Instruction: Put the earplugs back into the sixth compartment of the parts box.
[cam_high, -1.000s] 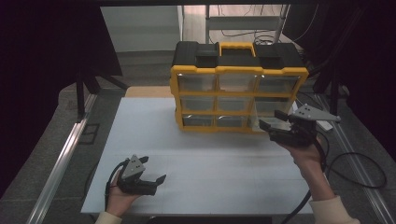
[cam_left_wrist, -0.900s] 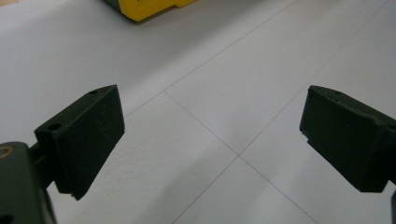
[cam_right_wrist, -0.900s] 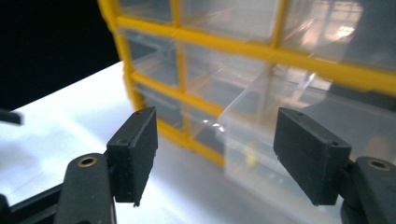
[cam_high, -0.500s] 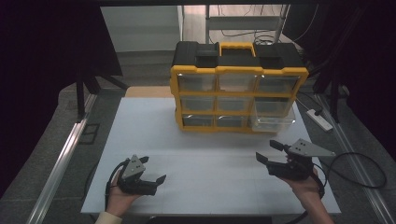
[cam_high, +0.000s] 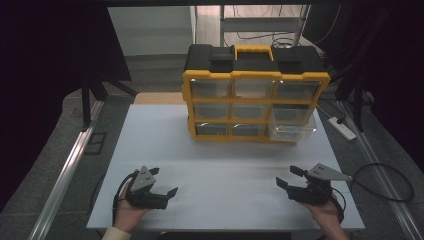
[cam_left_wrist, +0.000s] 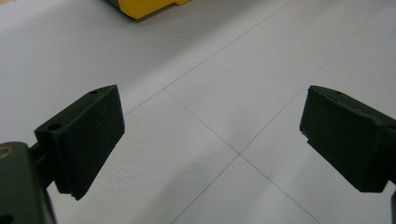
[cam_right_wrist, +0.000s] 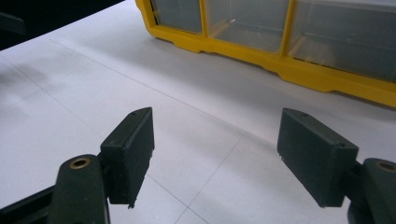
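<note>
1. While both hands rest low in the high view, the left gripper (cam_high: 163, 182) sits at the lower left of the frame on the white table (cam_high: 220, 160), its jaws spread wide and holding nothing.
2. At the lower right of that frame, the right gripper (cam_high: 289, 177) also lies on the table, jaws wide apart and empty.
3. Upper centre of the high view holds the yellow and black drawer organizer (cam_high: 255, 92), standing upright at the table's far edge, well apart from both grippers.
4. Its lower right clear drawer (cam_high: 292, 131) juts forward of the others.
5. Along the top of the right gripper view, the organizer's yellow base and clear drawer fronts appear.
</note>
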